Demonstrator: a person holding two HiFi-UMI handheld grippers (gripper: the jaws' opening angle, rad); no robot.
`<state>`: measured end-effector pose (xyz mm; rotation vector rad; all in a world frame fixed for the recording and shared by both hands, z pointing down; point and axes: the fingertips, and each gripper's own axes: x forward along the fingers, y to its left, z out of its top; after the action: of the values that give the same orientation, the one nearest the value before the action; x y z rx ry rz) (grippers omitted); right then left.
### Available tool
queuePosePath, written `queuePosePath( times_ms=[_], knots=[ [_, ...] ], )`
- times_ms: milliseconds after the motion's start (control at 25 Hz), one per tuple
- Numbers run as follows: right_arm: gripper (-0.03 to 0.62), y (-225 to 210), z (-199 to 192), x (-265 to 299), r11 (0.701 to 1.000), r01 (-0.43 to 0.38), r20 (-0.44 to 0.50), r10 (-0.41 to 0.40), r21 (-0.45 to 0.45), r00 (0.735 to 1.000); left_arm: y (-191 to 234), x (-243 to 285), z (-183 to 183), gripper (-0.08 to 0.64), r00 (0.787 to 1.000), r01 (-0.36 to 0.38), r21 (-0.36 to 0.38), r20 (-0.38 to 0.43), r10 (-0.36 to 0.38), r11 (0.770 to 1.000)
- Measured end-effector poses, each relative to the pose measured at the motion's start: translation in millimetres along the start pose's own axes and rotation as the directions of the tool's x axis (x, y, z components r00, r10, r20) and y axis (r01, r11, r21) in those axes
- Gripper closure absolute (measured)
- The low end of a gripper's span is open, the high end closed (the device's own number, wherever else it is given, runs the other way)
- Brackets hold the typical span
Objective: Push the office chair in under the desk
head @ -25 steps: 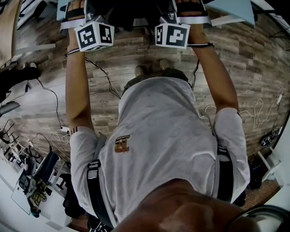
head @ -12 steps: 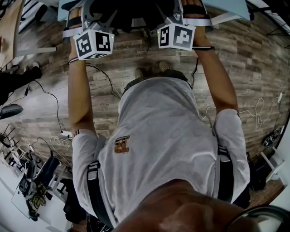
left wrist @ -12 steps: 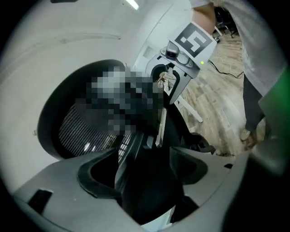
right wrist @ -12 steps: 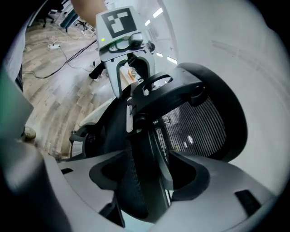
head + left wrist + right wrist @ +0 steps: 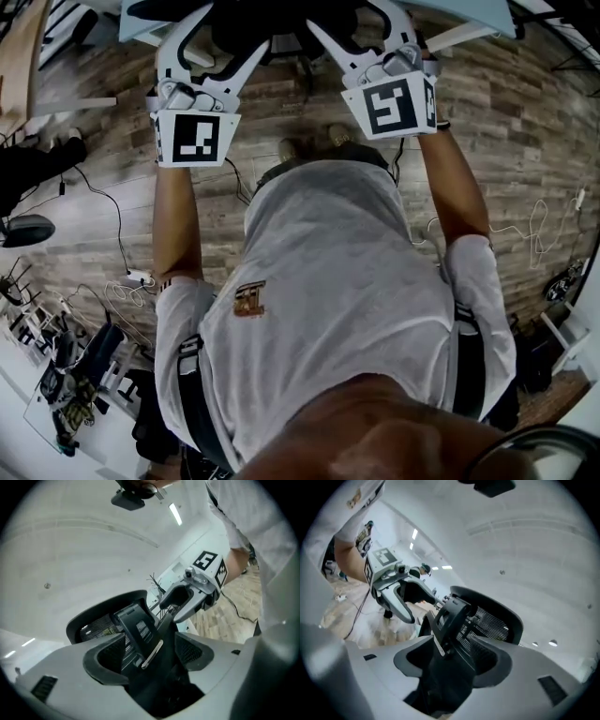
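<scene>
The black office chair (image 5: 251,21) is at the top of the head view, partly under the pale desk top (image 5: 480,13). My left gripper (image 5: 234,28) and right gripper (image 5: 356,19) reach to it side by side, white fingers spread in a V. In the left gripper view the chair's mesh back and black spine (image 5: 136,625) fill the gap of my open left gripper (image 5: 152,653); the right gripper (image 5: 192,595) shows beyond. The right gripper view is similar: the chair back (image 5: 487,616) stands between the wide jaws of my right gripper (image 5: 450,667), the left gripper (image 5: 393,588) beside it.
The person's torso in a white shirt fills the middle of the head view, feet (image 5: 309,142) on a wood-plank floor (image 5: 525,122). Loose cables (image 5: 103,216) and a power strip (image 5: 137,277) lie at the left, more cable (image 5: 525,225) at the right. Clutter sits at the lower left.
Both grippers have drawn back toward the person and tipped, so the marker cubes sit lower and the white fingers now show. The chair stays at the desk edge.
</scene>
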<state>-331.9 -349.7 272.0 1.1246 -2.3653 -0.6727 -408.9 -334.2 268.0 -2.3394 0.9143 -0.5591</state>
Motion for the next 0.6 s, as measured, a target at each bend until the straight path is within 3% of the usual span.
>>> queuePosePath(
  times_ms=[120,200,240,360,520,600],
  knots=[
    [0.336,13.5,16.6,-7.5,0.993,-0.080,0.082,0.074,0.081,0.994,-10.8,-11.0,19.0,0.204,0.995,0.039,-0.108,0.092,-0.029,0.993],
    [0.348,16.9,27.5,-12.9,0.982,-0.112,0.152,0.089,0.152,0.984,-13.3,-18.0,29.9,0.205,0.986,0.052,-0.253,0.168,-0.009,0.966],
    [0.385,15.4,34.4,-16.2,0.971,-0.116,0.204,0.072,0.210,0.976,-12.8,-20.9,35.9,0.210,0.978,0.055,-0.324,0.206,0.014,0.945],
    [0.455,9.9,47.4,-25.0,0.916,-0.139,0.311,0.017,0.377,0.950,-12.3,-26.9,48.0,0.283,0.958,0.076,-0.429,0.281,0.053,0.900],
    [0.495,16.0,47.8,-32.6,0.850,-0.237,0.356,0.064,0.471,0.933,-16.1,-31.2,50.8,0.359,0.948,0.103,-0.495,0.311,0.065,0.863],
    [0.510,21.3,47.7,-39.0,0.801,-0.304,0.390,0.098,0.515,0.916,-14.6,-34.2,54.6,0.399,0.939,0.113,-0.549,0.333,0.092,0.828]
  ],
)
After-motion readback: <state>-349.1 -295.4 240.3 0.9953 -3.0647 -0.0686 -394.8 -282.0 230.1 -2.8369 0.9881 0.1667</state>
